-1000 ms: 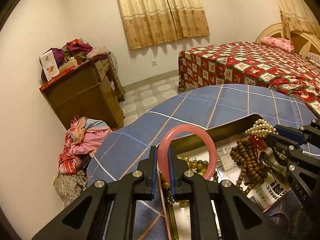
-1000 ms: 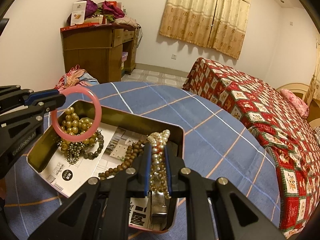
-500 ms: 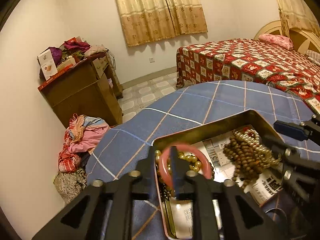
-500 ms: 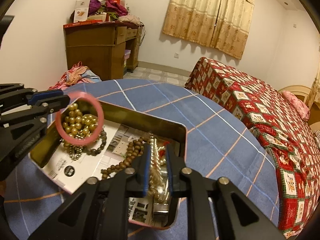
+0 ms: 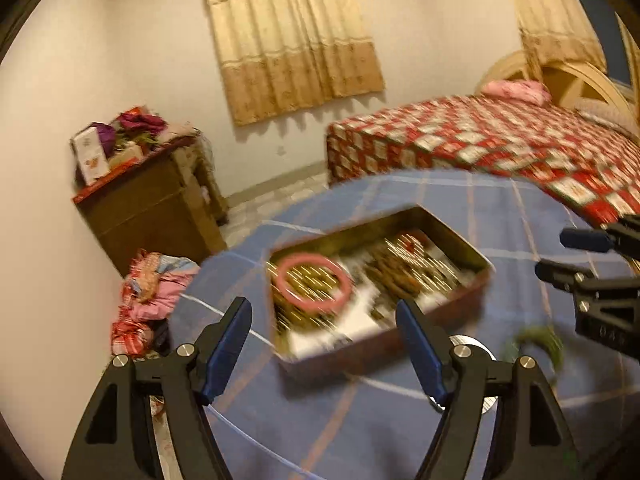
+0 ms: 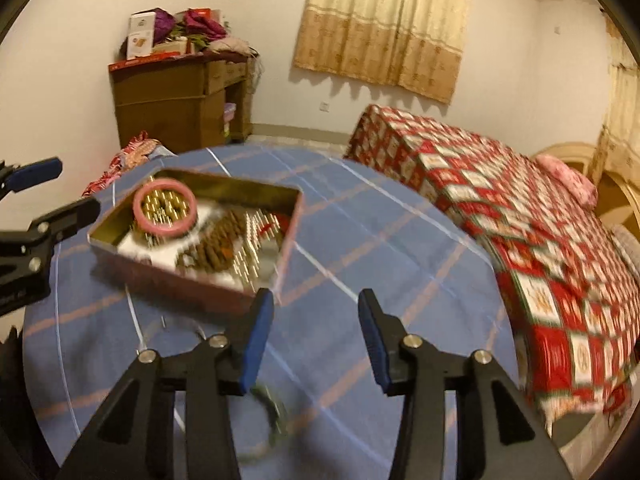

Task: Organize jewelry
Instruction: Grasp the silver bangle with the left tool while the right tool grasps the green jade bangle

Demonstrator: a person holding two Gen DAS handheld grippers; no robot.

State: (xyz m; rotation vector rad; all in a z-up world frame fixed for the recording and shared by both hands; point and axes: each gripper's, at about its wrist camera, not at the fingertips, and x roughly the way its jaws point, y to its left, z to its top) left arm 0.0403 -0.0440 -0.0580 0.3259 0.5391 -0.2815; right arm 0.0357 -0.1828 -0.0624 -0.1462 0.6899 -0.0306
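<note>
The pink bangle (image 5: 316, 282) lies flat inside the open metal tin (image 5: 460, 236), toward its left end, resting on a heap of gold-coloured beads (image 5: 308, 280). Beside it in the same tin are a brown bead string (image 6: 218, 246) and a pale pearl strand (image 6: 256, 240), all smeared by motion blur, so finer detail cannot be made out. A printed paper sheet (image 5: 360, 316) lines the tin's floor.

The left gripper (image 5: 324, 344) hangs in front of the tin with its blue-padded fingers spread wide and nothing between them. The right gripper (image 6: 316, 336) is likewise spread apart and empty, set near the tin's right corner. Each gripper shows at the edge of the other's view.

The tin sits on a round table under a blue cloth (image 6: 360, 240) crossed by white and orange lines. On the cloth near the grippers lie a green bangle (image 5: 540, 344), blurred, and a round silver object (image 5: 476, 350) partly hidden behind the left gripper's right finger.

Beyond the table is a bed with a red-and-white patchwork cover (image 6: 500, 184) and a pink pillow (image 6: 572, 178) at a pale arched headboard (image 5: 560, 76). Tan curtains (image 5: 292, 36) hang on the cream wall. A brown wooden cabinet (image 6: 176, 104) stands against the wall, piled with boxes and cloth, and a heap of coloured clothes (image 5: 148, 296) lies on the floor by it.
</note>
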